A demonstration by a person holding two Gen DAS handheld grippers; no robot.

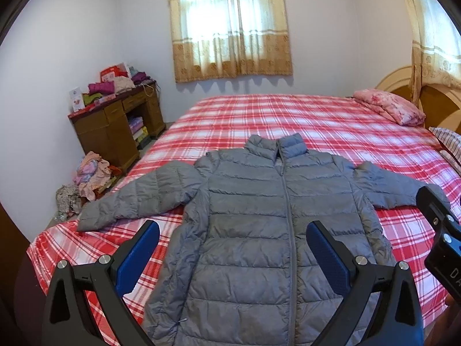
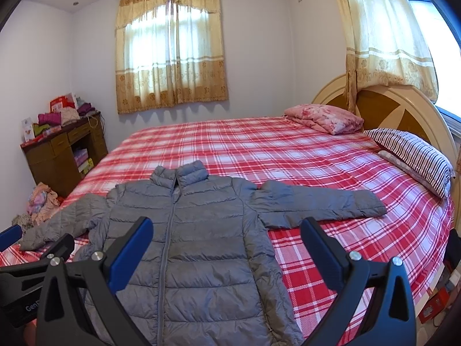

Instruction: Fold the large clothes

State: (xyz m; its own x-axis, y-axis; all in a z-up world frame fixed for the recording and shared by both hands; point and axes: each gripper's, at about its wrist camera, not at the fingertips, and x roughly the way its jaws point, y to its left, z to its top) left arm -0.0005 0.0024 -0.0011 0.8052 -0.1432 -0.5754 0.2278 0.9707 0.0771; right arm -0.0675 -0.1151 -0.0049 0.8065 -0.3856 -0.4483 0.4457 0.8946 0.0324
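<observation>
A grey quilted jacket (image 1: 276, 216) lies front up and zipped on the red plaid bedspread (image 1: 331, 127), near the foot of the bed, its collar pointing toward the far wall and both sleeves spread out to the sides; laid flat and open like this, it looks ready for folding, with no fold made yet. The left gripper (image 1: 233, 255) hangs above the lower left part of the body, jaws spread wide and holding nothing. The right gripper (image 2: 226, 249) hangs above the right edge of the body, near the armpit of the right sleeve (image 2: 319, 203), its jaws likewise wide apart and empty. Each probably sits on its own side so that it can take a sleeve or a side seam. The pink pillow (image 2: 324, 118) and striped pillow (image 2: 415, 155) lie well apart at the headboard end.
</observation>
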